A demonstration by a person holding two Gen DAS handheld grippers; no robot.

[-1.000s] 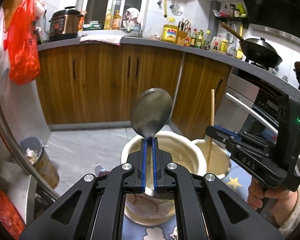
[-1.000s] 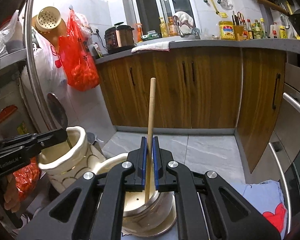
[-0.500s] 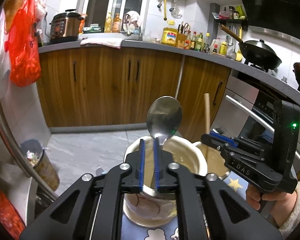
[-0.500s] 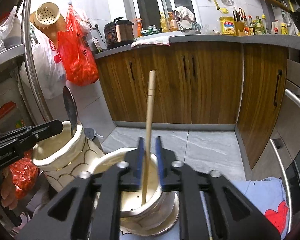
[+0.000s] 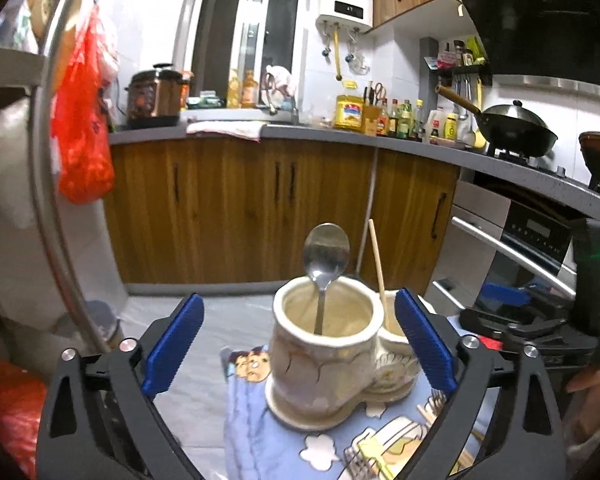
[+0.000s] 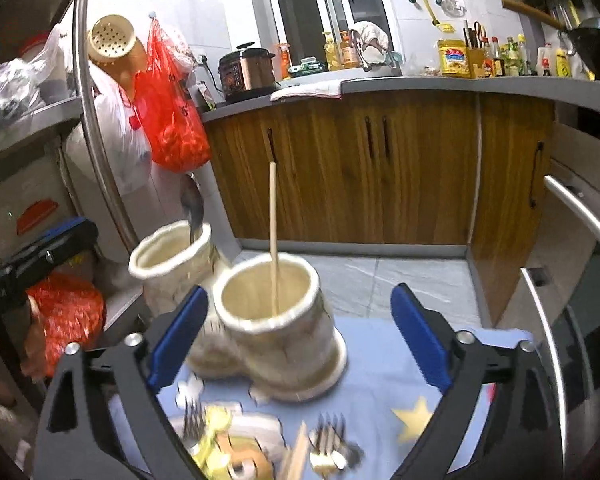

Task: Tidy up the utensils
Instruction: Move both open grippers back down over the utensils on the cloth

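A cream ceramic holder with two cups (image 5: 320,356) (image 6: 276,332) stands on a blue cartoon cloth. A metal spoon (image 5: 325,264) (image 6: 191,208) stands bowl-up in the left cup. A wooden chopstick (image 6: 273,236) (image 5: 377,260) stands in the right cup. My left gripper (image 5: 296,340) is open and empty, pulled back in front of the spoon cup. My right gripper (image 6: 300,336) is open and empty, pulled back in front of the chopstick cup. Forks (image 6: 332,440) and more chopsticks (image 6: 296,460) lie on the cloth in the near foreground.
The blue cloth (image 6: 384,364) covers the table near its far edge. Wooden kitchen cabinets (image 5: 260,208) stand across the floor. An oven front (image 6: 580,264) is at the right. A metal rack with red bags (image 6: 168,116) stands at the left.
Both grippers opened and drew back. The spoon dropped into the left cup and the chopstick into the right cup; both now stand free.
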